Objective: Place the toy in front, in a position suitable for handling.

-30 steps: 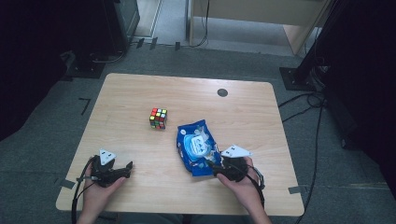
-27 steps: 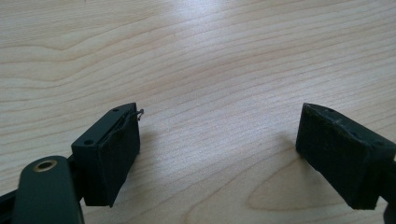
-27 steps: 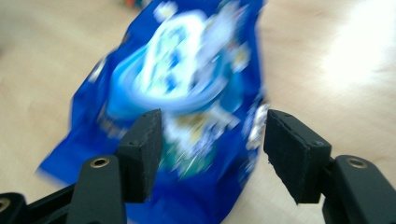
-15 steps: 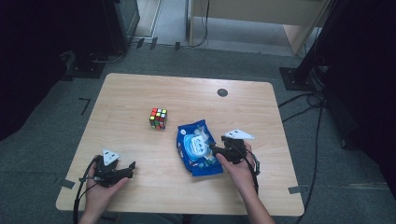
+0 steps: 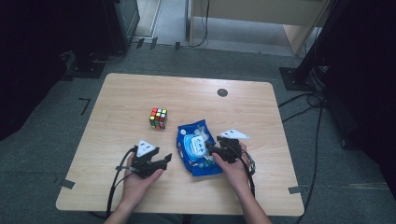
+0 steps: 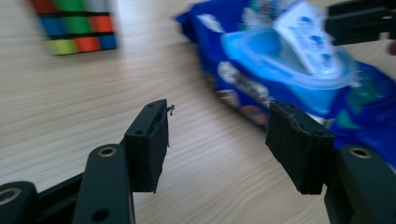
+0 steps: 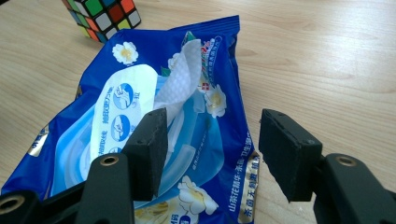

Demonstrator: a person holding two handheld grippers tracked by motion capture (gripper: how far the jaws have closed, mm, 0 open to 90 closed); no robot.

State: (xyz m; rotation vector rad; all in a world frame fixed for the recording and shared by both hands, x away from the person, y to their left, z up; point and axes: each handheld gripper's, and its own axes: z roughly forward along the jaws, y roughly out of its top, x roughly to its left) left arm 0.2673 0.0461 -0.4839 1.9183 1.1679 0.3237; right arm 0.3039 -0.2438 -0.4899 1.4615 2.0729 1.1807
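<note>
A blue wet-wipes pack (image 5: 190,140) lies on the table with its label flap (image 7: 119,116) peeled back and a white wipe (image 7: 184,74) sticking up. Behind it to the left sits a Rubik's cube (image 5: 159,118). My right gripper (image 5: 208,150) hovers open over the pack's (image 7: 219,140) right half, its jaws pointing at the opening. My left gripper (image 5: 164,159) is just left of the pack (image 6: 299,60). Its jaws have just been closing, but a gap remains and nothing is between them. The left gripper view also holds the cube (image 6: 74,25) and the right gripper (image 6: 359,21).
A wooden table (image 5: 140,93) has a round black grommet (image 5: 222,92) near its far edge. Dark stands and cables (image 5: 317,121) lie on the floor around it. Both forearms come in from the near edge.
My left gripper has moved right and a little forward, close to the pack's left edge. My right gripper has shifted slightly forward along the pack's right side.
</note>
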